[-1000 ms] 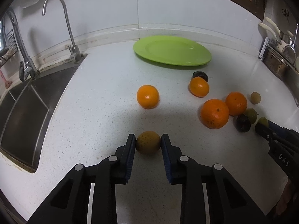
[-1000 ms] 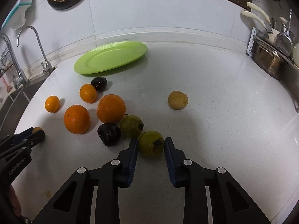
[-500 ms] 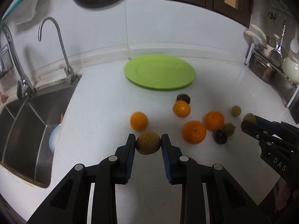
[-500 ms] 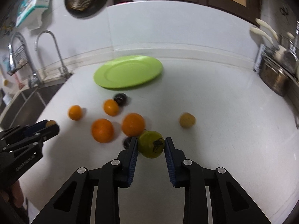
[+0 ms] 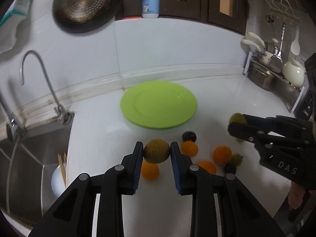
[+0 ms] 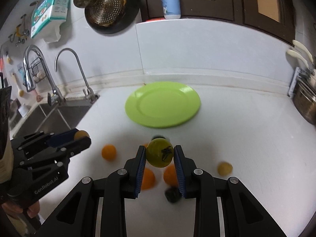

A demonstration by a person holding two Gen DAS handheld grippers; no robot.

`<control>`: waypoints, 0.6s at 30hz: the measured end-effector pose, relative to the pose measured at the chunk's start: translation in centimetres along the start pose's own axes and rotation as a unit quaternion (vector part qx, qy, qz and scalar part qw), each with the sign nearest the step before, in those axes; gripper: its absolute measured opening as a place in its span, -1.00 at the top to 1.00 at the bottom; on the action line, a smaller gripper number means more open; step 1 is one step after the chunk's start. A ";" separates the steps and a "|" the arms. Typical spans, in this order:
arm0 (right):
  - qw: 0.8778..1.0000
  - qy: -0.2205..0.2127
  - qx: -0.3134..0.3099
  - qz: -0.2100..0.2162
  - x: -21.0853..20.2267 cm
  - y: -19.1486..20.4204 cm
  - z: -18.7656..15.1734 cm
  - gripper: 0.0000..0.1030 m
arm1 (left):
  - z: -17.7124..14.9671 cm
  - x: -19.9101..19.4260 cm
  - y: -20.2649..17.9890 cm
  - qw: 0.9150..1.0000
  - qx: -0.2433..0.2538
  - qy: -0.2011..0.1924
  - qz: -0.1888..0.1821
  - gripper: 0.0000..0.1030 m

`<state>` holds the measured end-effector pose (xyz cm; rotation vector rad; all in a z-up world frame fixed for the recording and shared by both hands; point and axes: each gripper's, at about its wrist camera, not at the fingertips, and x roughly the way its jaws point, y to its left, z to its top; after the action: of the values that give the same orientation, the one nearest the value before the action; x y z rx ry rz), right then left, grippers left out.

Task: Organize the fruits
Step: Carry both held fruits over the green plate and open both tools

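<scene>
My left hand-held gripper [image 5: 156, 151] is clamped on a brownish-yellow round fruit [image 5: 156, 151], both blue pads pressing its sides, and the fruit is clear of the white worktop [image 5: 94, 138]. My right hand-held gripper [image 6: 159, 156] is likewise clamped on a yellow-green fruit [image 6: 159, 156] bearing a dark stem mark, also held above the worktop. Each unit is visible from the other's camera: the right one enters the left wrist view from the right edge with its green fruit at the tips, and the left one enters the right wrist view from the lower left with its fruit showing between the fingers. The green plate [image 5: 159, 107] lies bare near the back wall, beyond both grippers, with nothing on it. Loose fruit lies on the worktop between the plate and me. In the left wrist view I count four oranges, among them one just below my held fruit [image 5: 150, 170] and one to the right [image 5: 222, 155], a dark plum [image 5: 189, 136] nearest the plate, a second dark fruit [image 5: 230, 167] and a small green fruit [image 5: 237, 159] beside it. In the right wrist view a small tan fruit [image 6: 224, 168] sits apart at the right. The sink [image 5: 29, 167] and its taps occupy the left side. Parts of both views are motion-blurred.
</scene>
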<state>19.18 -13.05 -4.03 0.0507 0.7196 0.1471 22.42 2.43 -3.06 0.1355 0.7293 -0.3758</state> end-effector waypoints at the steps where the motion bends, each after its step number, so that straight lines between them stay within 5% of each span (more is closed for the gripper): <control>1: 1.000 0.000 0.000 0.003 0.4 0.1 0.5 0.42 | 0.5 0.2 0.2 1.000 0.004 -0.002 -0.006 0.45; 18: 0.997 0.044 -0.037 0.043 8.7 -2.1 8.1 0.42 | 6.9 8.3 1.9 0.999 0.016 0.021 -0.036 0.45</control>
<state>31.25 -13.76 -3.83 0.0038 0.8002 0.2601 33.13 0.03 -3.50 0.1484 0.7708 -0.4544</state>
